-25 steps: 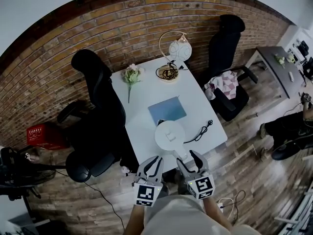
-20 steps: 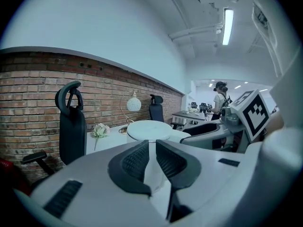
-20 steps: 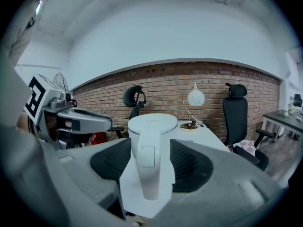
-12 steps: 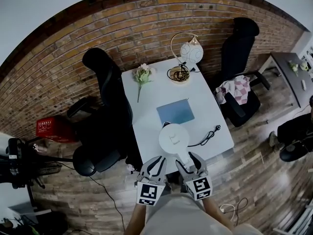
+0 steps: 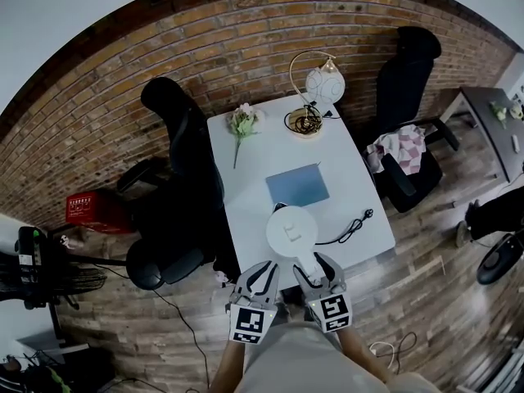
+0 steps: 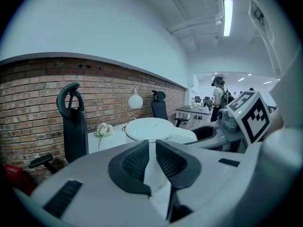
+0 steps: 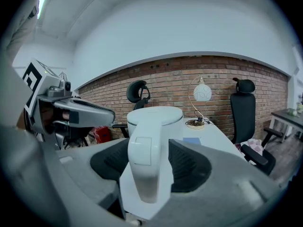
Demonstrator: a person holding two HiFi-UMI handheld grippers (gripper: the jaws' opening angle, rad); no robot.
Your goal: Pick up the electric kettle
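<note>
The white electric kettle [image 5: 291, 230] stood on the white worktop [image 5: 246, 162] close to its near edge. Its lid was down, so nothing of its inside showed. The right tool [image 5: 314, 262] was pinching the kettle's handle [image 7: 147, 160], which filled the gap between the two dark pads, and the kettle's base sat on the worktop. The left tool [image 5: 261, 264] hung just beside it off the worktop's edge, its jaws pressed together on nothing.

Behind the kettle lay a flat blue item [image 5: 297, 187], partly covered by the kettle's body in the head view, so what it was could not be made out. A black cable [image 5: 348, 228] lay to the right. Flowers [image 5: 241, 123] and a globe lamp [image 5: 322, 84] were at the far end. A red crate [image 5: 92, 210] stood on the floor by the brick wall, its contents too small to tell.
</note>
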